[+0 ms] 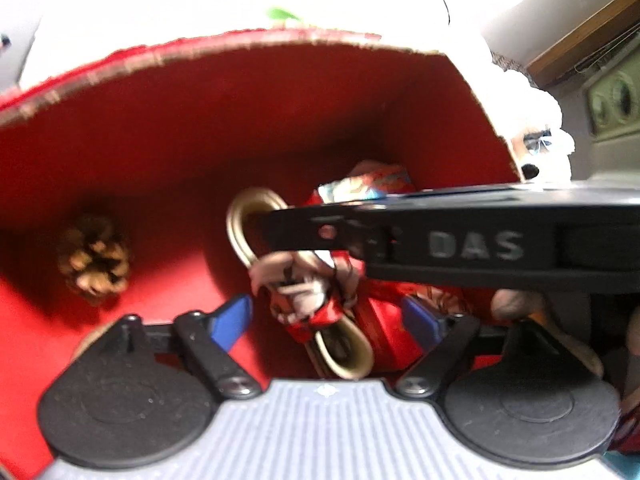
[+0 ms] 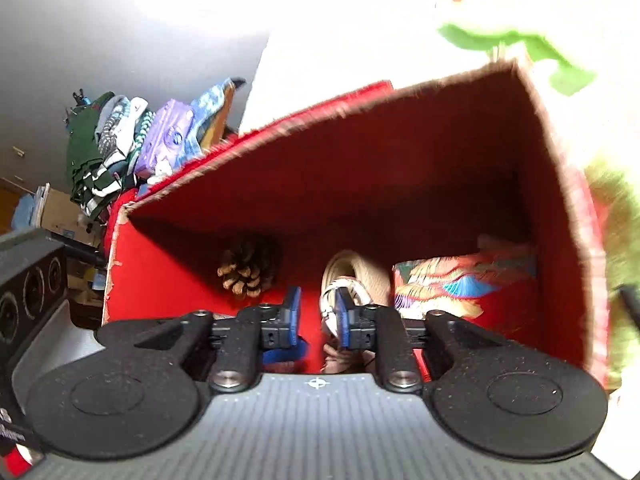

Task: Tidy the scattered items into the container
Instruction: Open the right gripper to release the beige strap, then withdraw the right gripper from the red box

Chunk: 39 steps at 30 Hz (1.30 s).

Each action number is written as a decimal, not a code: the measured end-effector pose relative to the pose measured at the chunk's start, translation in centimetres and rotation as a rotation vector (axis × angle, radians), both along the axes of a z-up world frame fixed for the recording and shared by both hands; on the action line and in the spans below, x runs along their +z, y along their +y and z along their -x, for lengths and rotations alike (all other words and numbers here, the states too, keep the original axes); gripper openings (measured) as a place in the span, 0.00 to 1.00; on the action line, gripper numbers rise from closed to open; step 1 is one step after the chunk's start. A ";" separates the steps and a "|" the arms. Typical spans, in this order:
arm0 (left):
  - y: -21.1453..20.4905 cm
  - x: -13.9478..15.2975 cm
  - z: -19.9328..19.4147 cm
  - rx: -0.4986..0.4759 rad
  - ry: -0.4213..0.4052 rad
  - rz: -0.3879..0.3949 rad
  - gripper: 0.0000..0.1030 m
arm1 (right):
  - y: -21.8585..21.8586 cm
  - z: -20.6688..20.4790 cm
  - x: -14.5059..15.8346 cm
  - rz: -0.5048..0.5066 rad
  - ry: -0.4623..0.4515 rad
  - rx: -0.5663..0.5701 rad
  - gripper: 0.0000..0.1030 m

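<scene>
A red box (image 1: 240,120) fills both views, its inside (image 2: 400,168) open to me. In it lie a pine cone (image 1: 94,258), a beige ribbon loop with a red-and-white bow (image 1: 304,284) and a colourful patterned packet (image 1: 372,182). My left gripper (image 1: 330,320) is open, its blue pads (image 1: 230,320) either side of the bow, above it. The right gripper's black body (image 1: 480,240) crosses the left view. My right gripper (image 2: 318,312) hangs inside the box over the ribbon loop (image 2: 352,276), jaws a narrow gap apart, nothing between them. The pine cone (image 2: 248,268) and packet (image 2: 460,284) show there too.
A white plush toy (image 1: 532,148) leans at the box's right. Green cloth (image 2: 520,44) lies beyond the box rim on a bright white surface. Folded clothes and a purple pack (image 2: 168,140) are stacked at far left. A speaker-like unit (image 2: 28,284) stands at left.
</scene>
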State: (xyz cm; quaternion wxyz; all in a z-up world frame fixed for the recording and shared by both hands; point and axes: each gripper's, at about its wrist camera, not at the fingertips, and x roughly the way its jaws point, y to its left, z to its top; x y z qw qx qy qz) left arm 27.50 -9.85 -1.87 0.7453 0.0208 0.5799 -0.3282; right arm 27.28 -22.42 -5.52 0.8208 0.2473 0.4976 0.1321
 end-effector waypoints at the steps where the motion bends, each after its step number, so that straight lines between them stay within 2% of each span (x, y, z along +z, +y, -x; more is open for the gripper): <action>1: -0.1 0.4 0.3 0.010 -0.032 -0.016 0.93 | -0.2 0.3 0.4 0.003 -0.022 -0.006 0.30; 3: -0.2 1.1 0.9 0.020 -0.091 -0.039 0.95 | -0.8 1.0 1.1 0.003 -0.057 -0.025 0.30; 8: 0.0 1.8 1.7 0.077 -0.107 -0.060 0.95 | -1.7 2.3 2.2 0.048 -0.092 -0.054 0.27; 14: -0.4 2.9 3.0 0.111 -0.185 -0.130 0.95 | -1.0 3.7 3.3 0.137 -0.135 -0.058 0.29; 22: 0.2 3.8 4.5 0.171 -0.244 -0.186 0.96 | -1.1 5.6 3.5 0.142 -0.139 -0.056 0.28; 31: 1.1 4.7 5.8 0.248 -0.294 -0.215 0.97 | -0.9 7.3 3.7 0.170 -0.160 -0.080 0.28; 39: 2.4 5.0 7.1 0.299 -0.316 -0.244 0.98 | -0.4 8.7 3.7 0.204 -0.188 -0.113 0.33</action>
